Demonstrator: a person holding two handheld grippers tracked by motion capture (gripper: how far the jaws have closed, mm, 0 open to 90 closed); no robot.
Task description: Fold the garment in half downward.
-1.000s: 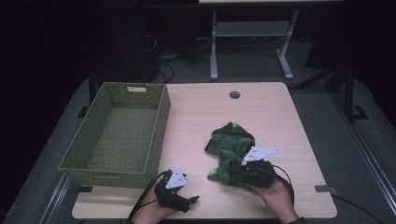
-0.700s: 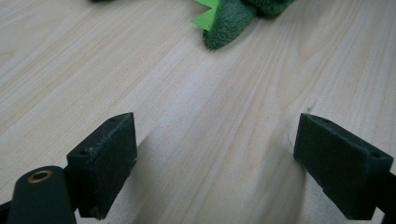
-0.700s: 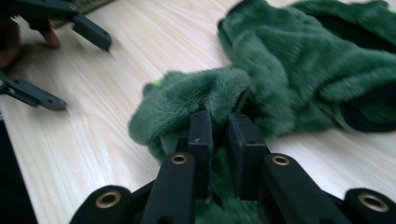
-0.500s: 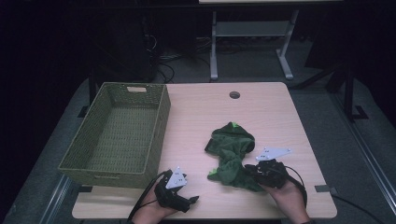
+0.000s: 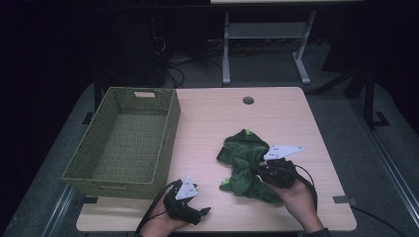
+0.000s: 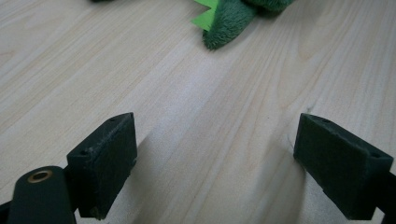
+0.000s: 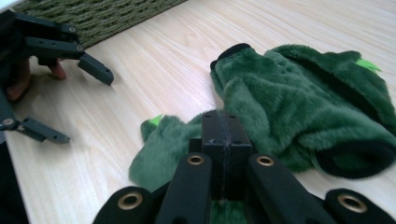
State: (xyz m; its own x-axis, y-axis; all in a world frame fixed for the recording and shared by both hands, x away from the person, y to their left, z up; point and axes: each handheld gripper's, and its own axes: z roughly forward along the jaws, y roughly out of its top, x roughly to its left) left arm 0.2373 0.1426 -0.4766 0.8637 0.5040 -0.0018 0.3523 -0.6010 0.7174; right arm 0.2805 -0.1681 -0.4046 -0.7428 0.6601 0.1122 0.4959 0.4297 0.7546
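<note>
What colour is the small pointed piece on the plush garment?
Bright lime green, against the dark green plush garment; the small pointed piece shows best in the left gripper view.

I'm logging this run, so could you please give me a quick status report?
Left gripper open, resting on wooden table. Right gripper shut on fuzzy green plush garment. Green woven basket empty, nothing blocking.

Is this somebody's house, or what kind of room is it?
Probably a lab or workshop, not a home. A plain wooden table with a cable hole stands in a dark room, cables tangle on the floor behind it, and a person's hands hold the left gripper and right gripper.
</note>
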